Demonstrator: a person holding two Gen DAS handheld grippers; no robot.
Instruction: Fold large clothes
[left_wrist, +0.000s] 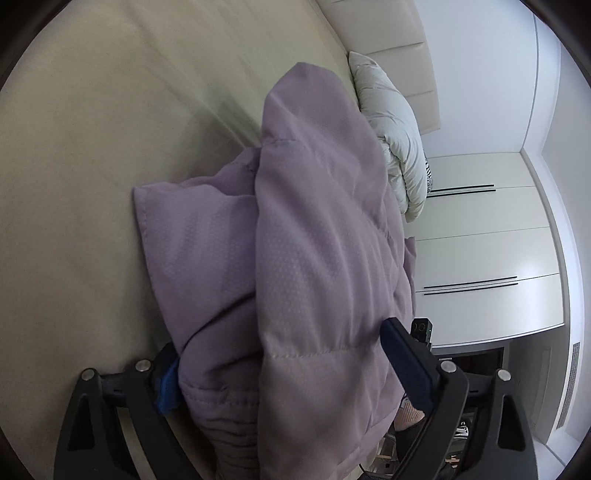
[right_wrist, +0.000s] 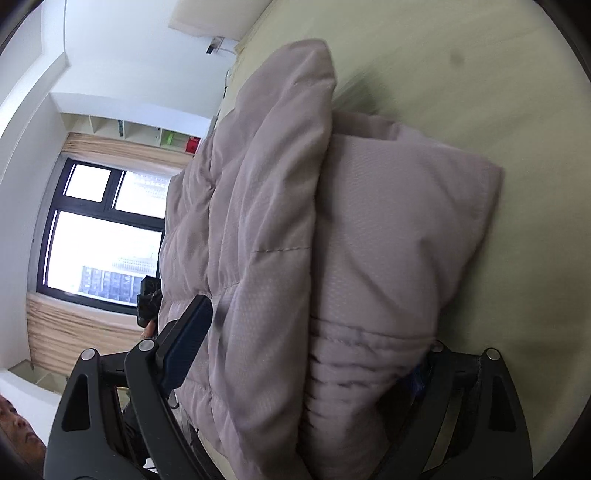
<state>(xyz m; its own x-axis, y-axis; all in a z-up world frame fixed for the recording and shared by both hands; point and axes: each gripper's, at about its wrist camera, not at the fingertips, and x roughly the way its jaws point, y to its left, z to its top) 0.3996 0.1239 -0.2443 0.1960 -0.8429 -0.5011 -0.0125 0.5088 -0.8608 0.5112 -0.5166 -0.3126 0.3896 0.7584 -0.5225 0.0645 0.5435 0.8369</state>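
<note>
Lilac quilted puffer jacket (left_wrist: 314, 236), folded, on bed

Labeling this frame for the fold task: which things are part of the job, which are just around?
Job:
lilac puffer jacket
left gripper
right gripper
bed sheet

Just around:
white puffer jacket
wardrobe
window
wall shelves

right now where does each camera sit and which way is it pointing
Left wrist: on the left tongs, looking along the mauve padded jacket across the bed toward a white jacket and cabinets.
Right wrist: on the right tongs, looking along the jacket toward a window.
Shared: both tongs clamp the same jacket on the bed.
</note>
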